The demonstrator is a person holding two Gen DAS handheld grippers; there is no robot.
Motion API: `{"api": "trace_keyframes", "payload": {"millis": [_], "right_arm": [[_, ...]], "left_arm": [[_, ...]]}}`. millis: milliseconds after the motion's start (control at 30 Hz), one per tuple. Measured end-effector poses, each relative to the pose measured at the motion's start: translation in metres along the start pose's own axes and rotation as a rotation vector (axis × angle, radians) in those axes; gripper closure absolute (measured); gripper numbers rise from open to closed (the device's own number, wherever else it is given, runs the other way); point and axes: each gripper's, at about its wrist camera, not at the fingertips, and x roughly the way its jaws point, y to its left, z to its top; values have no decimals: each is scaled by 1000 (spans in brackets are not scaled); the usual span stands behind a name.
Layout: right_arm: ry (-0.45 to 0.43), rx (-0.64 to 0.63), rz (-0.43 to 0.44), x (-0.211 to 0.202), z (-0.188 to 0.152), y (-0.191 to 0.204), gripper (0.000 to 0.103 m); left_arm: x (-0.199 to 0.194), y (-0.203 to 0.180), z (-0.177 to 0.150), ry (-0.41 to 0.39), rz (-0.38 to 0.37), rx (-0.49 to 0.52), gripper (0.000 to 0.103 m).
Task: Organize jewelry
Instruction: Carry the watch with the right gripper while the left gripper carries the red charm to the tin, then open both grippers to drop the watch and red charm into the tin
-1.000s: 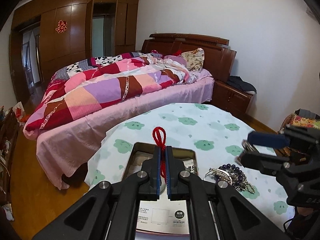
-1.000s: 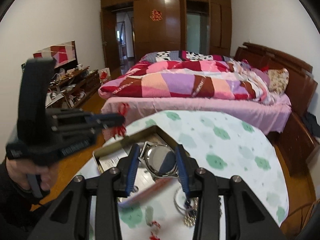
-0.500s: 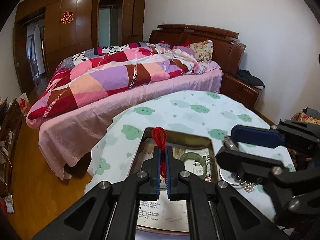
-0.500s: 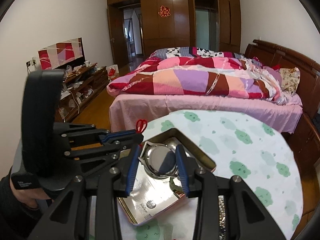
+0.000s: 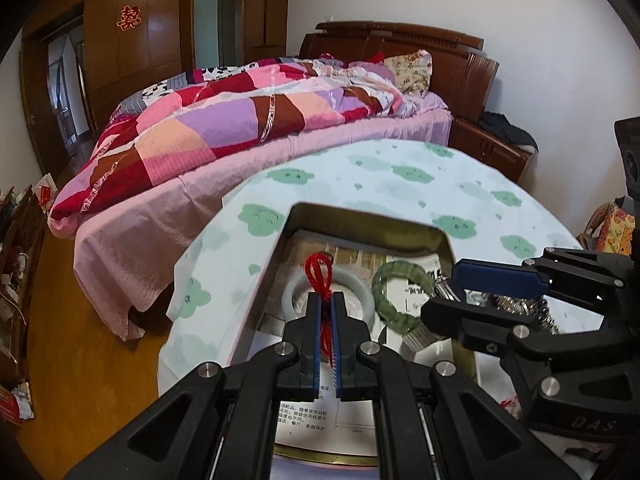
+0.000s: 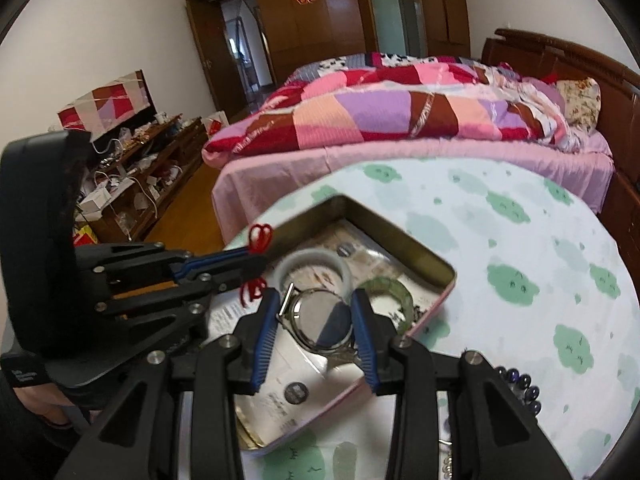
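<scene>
An open metal tin (image 5: 364, 218) (image 6: 404, 242) sits on the round table. Inside lie a pale white bangle (image 5: 290, 290) (image 6: 310, 260), a green bangle (image 5: 390, 294) (image 6: 394, 290) and paper sheets. My left gripper (image 5: 327, 300) (image 6: 256, 258) is shut on a red cord (image 5: 319, 274) (image 6: 260, 236) and holds it over the tin. My right gripper (image 6: 316, 314) (image 5: 448, 286) is shut on a silver watch (image 6: 318, 320) by its case, also over the tin.
The table has a mint cloth with green clouds (image 6: 520, 240). Dark beads (image 6: 520, 384) lie on it at the right, outside the tin. A bed with a patchwork quilt (image 5: 248, 120) stands beyond. A cluttered low cabinet (image 6: 136, 172) is at the left.
Both grippers moved forward and down over the tin, each still holding its item. The tin's inside and the two bangles now show more fully.
</scene>
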Motion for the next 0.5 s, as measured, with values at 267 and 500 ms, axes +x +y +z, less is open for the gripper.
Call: {"api": "trace_keyframes", "payload": {"millis": [267,500], "right_arm": [[46,24,-5,12,-9,-10,62],[8,45,-27,-8,-14,-22,34]], "left_arm": [[12,0,-7,42,8,2,95],[1,-7,-7,-8,37,3,26]]}}
